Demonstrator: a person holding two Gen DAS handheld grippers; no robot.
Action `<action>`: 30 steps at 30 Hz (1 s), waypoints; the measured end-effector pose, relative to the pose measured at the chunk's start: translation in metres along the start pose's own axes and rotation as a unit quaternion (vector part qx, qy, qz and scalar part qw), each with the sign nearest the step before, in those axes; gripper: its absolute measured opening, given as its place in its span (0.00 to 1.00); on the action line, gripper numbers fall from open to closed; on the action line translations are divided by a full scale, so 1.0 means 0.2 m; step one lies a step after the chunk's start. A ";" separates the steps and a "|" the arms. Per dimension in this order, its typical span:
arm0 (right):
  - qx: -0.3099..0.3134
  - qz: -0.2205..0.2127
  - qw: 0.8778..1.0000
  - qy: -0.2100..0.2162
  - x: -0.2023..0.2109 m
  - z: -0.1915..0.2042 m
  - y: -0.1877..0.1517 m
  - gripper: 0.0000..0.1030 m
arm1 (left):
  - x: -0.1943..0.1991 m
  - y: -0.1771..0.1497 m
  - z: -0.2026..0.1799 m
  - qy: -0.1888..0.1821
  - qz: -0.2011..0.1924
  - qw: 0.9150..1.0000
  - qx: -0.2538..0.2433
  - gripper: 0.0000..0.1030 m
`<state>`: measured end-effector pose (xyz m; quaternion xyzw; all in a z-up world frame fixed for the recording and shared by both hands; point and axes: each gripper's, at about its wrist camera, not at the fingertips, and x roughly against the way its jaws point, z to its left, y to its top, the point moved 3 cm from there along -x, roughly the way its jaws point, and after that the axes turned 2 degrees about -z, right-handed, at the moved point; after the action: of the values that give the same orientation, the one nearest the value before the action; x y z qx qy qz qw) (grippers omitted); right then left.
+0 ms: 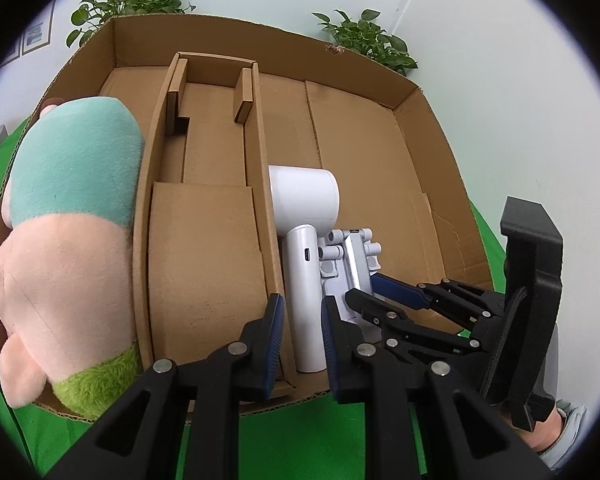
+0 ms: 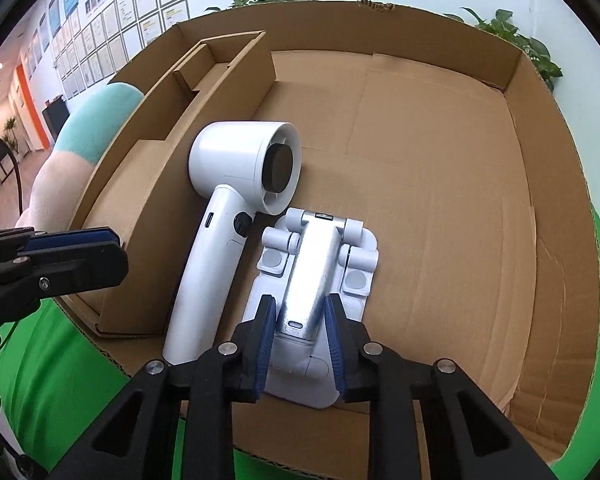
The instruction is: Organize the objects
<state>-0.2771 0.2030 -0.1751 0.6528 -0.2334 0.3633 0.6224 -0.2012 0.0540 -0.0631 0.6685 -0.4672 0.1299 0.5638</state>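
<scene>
The right tongs (image 2: 298, 340) pinch the silver arm of the folded stand (image 2: 320, 276), lying beside the white fan (image 2: 228, 200) in the cardboard box (image 2: 540, 128). The left tongs (image 1: 302, 344), nearly closed, straddle the fan's handle; whether they touch it I can't tell. Only their view shows the plush toy (image 1: 68, 240) fully.

One cardboard box (image 2: 540, 184) lies open on the green tabletop (image 2: 60, 380), and one cardboard insert (image 1: 216, 184) stands inside it, splitting the floor into three lanes. One plush toy (image 1: 68, 240) fills the left lane. In the wide right lane there are two white items: one handheld fan (image 2: 228, 208) and one folding stand (image 2: 320, 272) with a single metal arm. Two claws are in view, the left claw (image 1: 302, 344) and the right claw (image 2: 300, 344), each with two fingers. Two leafy plants (image 1: 128, 0) show behind the box. The framed sheets (image 2: 112, 24) on the far wall are too many and too small to count.
</scene>
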 end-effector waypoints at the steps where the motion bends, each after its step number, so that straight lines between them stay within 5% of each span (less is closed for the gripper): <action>1: -0.003 0.001 1.000 0.000 0.00 0.00 0.00 0.23 | -0.01 0.01 0.00 0.000 0.000 1.000 0.001 0.18; 17: -0.023 0.003 1.000 0.013 0.01 0.05 -0.03 0.26 | -0.06 0.03 -0.02 0.012 -0.003 1.000 0.002 0.18; 19: -0.030 0.004 0.999 0.018 0.00 0.06 -0.03 0.32 | -0.05 0.04 -0.02 0.020 -0.012 1.000 0.000 0.18; 21: -0.034 -0.010 0.999 0.011 0.02 0.05 -0.02 0.57 | -0.03 0.04 -0.02 0.026 -0.023 0.999 -0.005 0.21; 24: -0.038 -0.039 0.999 0.000 0.08 0.05 -0.03 0.77 | 0.01 0.04 -0.03 0.034 -0.041 0.998 -0.015 0.34; 28: -0.045 -0.023 0.999 -0.012 0.06 0.01 -0.04 0.77 | 0.01 0.04 -0.04 0.036 -0.041 0.998 -0.019 0.34; 30: -0.060 0.000 0.998 0.006 0.02 -0.01 -0.05 0.68 | 0.01 0.03 -0.04 0.037 -0.039 0.998 -0.018 0.34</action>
<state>-0.2679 0.2068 -0.1789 0.6120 -0.2514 0.3521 0.6620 -0.2016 0.0606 -0.0548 0.6707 -0.4220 0.1237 0.5973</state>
